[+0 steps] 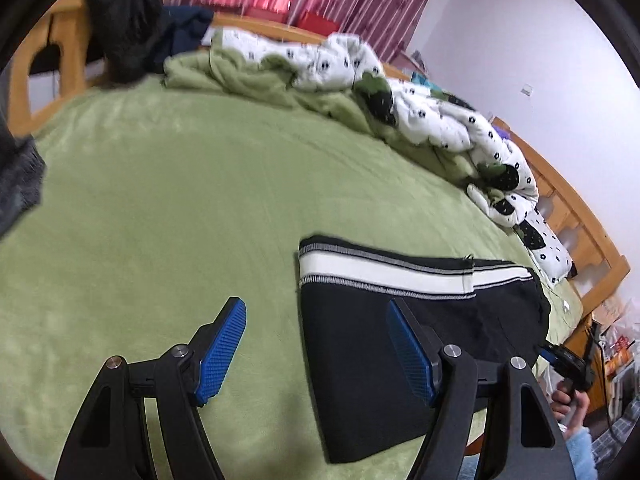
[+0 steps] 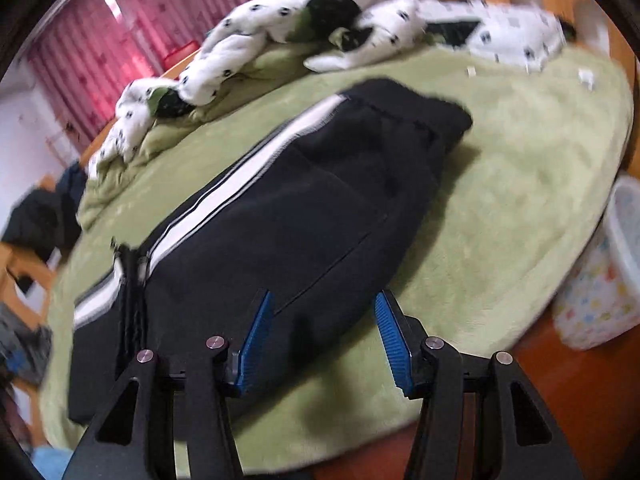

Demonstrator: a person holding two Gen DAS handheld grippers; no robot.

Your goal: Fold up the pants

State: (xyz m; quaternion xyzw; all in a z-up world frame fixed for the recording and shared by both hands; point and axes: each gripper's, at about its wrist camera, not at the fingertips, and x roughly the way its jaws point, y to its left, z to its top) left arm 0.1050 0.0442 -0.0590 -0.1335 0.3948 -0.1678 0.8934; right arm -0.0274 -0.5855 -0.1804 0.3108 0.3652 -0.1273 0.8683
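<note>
The black fleece pants with white side stripes lie flat on my green plush bedspread, already folded into a compact stack. My left gripper and right gripper both hang open, empty. Perhaps one fold remains.

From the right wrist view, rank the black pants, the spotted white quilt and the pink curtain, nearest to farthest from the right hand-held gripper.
1. Black pants, directly ahead of the right hand-held gripper, on the green blanket.
2. Spotted white quilt, bunched along the bed's far edge.
3. Pink curtain, upper left, beyond the bed.
</note>
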